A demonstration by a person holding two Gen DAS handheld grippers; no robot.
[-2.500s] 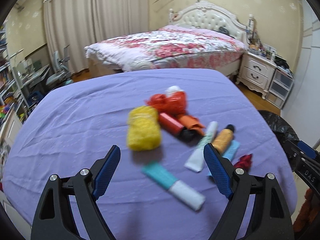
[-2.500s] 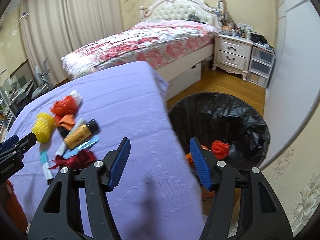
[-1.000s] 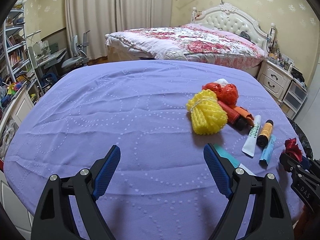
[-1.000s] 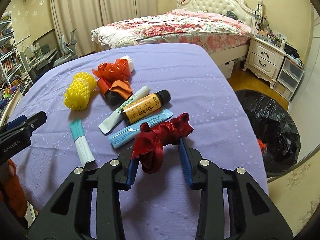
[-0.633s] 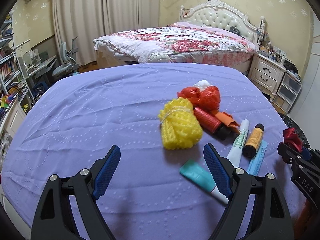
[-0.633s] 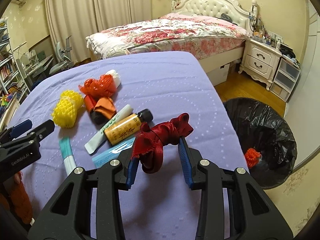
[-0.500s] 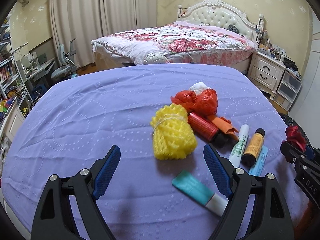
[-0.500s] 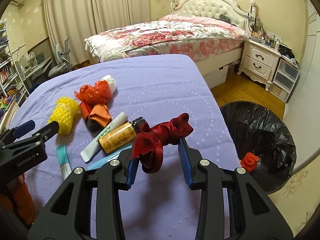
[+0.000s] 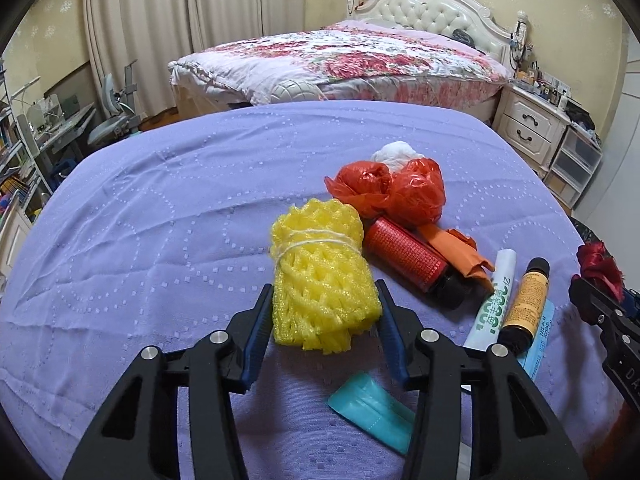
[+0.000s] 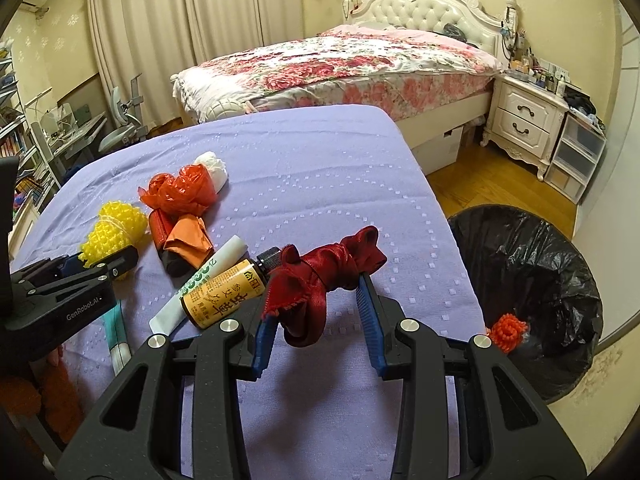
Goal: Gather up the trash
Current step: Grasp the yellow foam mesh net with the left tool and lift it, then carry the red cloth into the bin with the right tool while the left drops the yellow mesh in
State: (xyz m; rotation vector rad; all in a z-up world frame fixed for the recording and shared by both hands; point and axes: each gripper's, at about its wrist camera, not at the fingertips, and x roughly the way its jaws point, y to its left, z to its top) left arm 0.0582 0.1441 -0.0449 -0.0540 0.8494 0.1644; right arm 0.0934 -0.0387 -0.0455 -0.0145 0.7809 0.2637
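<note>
Bin [image 10: 532, 280] lies right of and below your right gripper [image 10: 318, 300], which is clamped on the red cloth [image 10: 324, 276] above the table [image 10: 320, 184] edge. Your left gripper [image 9: 322, 312] closes around the yellow foam net [image 9: 320, 268], long axis pointing away from you.

On my right wrist view I can read "GenRobot.AI" in pale letters on the black body of the left gripper [image 10: 100, 262], off to the left of my right claw. Just ahead-left of that claw lies an amber bottle [image 10: 224, 296] whose orange label carries large Chinese characters I can't make out. On my left wrist view, the white tube [image 9: 494, 300] right of the claw bears green print, not legible, and the blue packet [image 9: 540, 340] shows tiny digits, unreadable.
</note>
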